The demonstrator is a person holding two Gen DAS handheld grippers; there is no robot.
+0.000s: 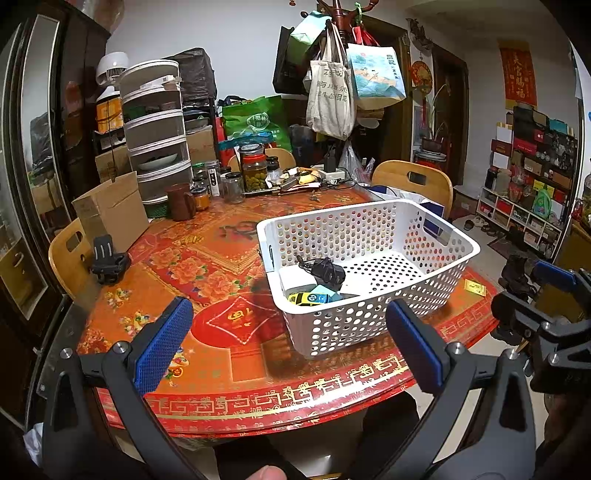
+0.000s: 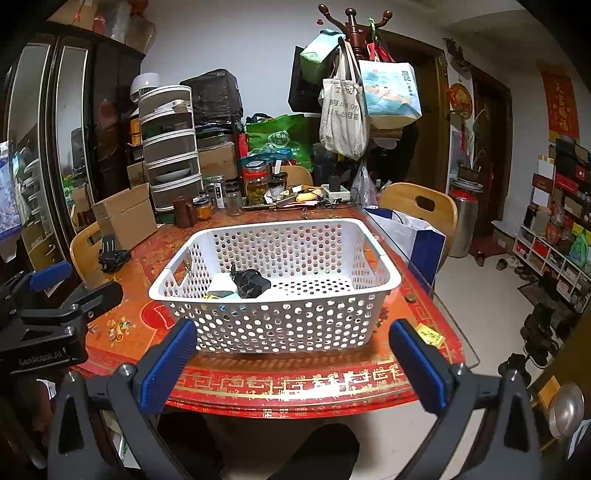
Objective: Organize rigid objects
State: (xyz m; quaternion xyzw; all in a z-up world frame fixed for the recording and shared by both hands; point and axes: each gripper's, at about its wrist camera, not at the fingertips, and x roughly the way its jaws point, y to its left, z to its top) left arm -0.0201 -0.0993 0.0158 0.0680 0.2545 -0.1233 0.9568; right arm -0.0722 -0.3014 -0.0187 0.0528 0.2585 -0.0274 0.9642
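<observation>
Both grippers' fingers (image 1: pixel 162 343) (image 2: pixel 417 369) spread and empty, white basket (image 2: pixel 280 325) just beyond, cardboard box (image 2: pixel 125 216) far left.

cardboard box (image 1: pixel 110 210), pickle jar (image 1: pixel 253 168), coat rack (image 2: pixel 352 29)

The room is lit evenly by indoor light from above, rather bright and a little cold. Both views are sharp in the middle. The fisheye lens bends the straight lines strongly toward the edges, and the corners are black. The glossy table (image 2: pixel 258 384) shows white glare on its near edge. The basket (image 1: pixel 369 325) casts a soft shadow on the table beside it.
</observation>
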